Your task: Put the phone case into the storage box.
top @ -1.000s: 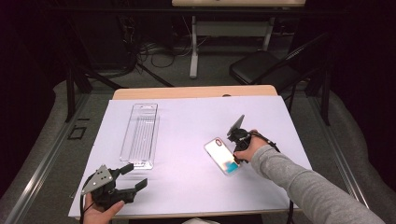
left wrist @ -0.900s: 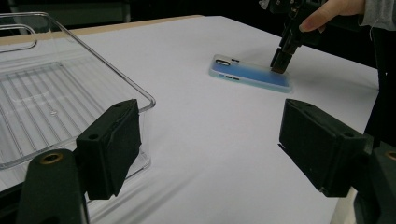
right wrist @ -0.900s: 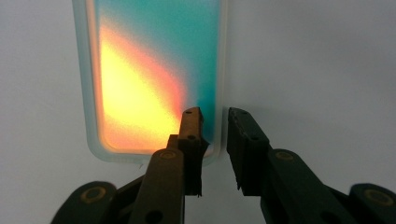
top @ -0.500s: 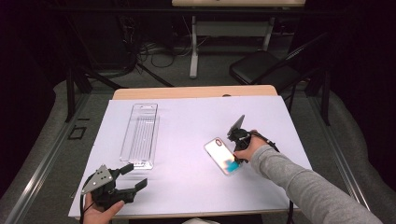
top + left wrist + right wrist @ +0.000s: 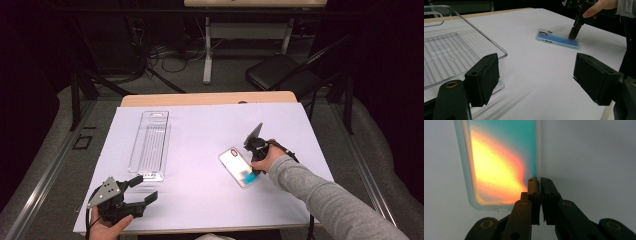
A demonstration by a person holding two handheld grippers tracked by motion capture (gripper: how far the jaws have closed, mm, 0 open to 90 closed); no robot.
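Note:
A phone case with a clear rim and a blue-to-orange back lies flat on the white sheet, right of centre. My right gripper points down at its right long edge. In the right gripper view the jaws have just been closing and now stand shut with the rim of the case pinched between them. The left gripper view shows that gripper's tip resting on the case. My left gripper is open and empty at the front left, its jaws spread wide beside the tray.
A long clear plastic tray with a ribbed floor stands left of centre, its near end close to my left gripper. The table's wooden far edge shows past the sheet. A black chair stands behind the table.

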